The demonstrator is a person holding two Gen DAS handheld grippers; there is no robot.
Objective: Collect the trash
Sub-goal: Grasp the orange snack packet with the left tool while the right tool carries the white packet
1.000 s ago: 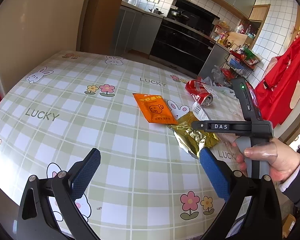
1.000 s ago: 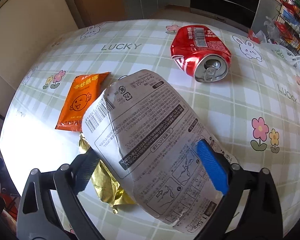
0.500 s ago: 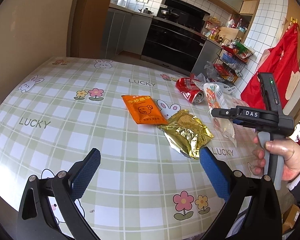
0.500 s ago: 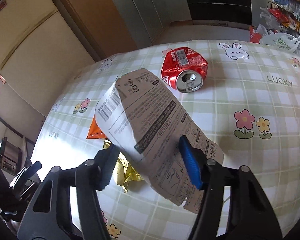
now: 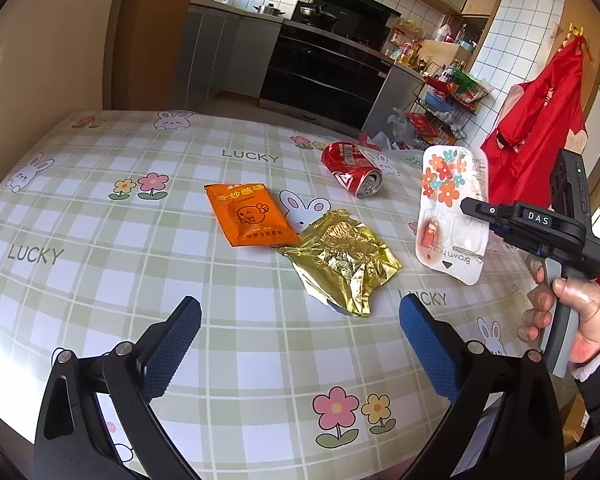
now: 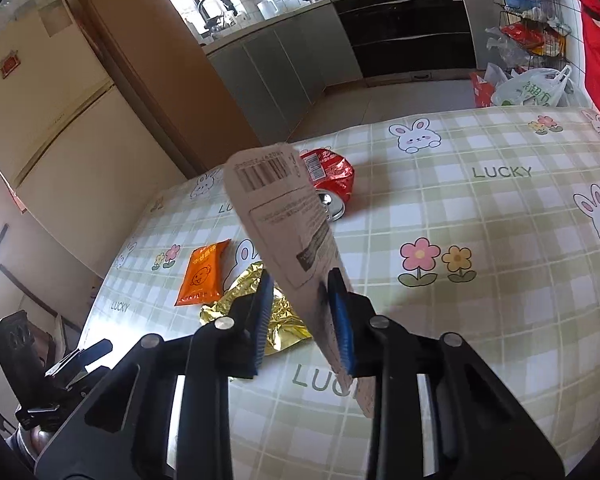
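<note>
My right gripper (image 6: 302, 312) is shut on a flat cardboard blister package (image 6: 280, 216) and holds it upright above the table; its flowered front shows in the left wrist view (image 5: 452, 208). On the checked tablecloth (image 5: 100, 208) lie an orange sachet (image 5: 246, 214), a crumpled gold foil wrapper (image 5: 340, 260) and a crushed red can (image 5: 352, 168). My left gripper (image 5: 300, 340) is open and empty, above the near side of the table, short of the foil wrapper.
Kitchen cabinets and a black oven (image 5: 320, 64) stand behind the table. A wire rack with groceries (image 5: 444, 96) and a red apron (image 5: 540, 120) are at the right. A plastic bag (image 6: 532, 88) sits on the floor. A fridge (image 6: 40, 112) stands to the left.
My right gripper closed on the package, lifted it off the foil wrapper and tilted it upright, moving right. My left gripper pulled back slightly and stayed open.
</note>
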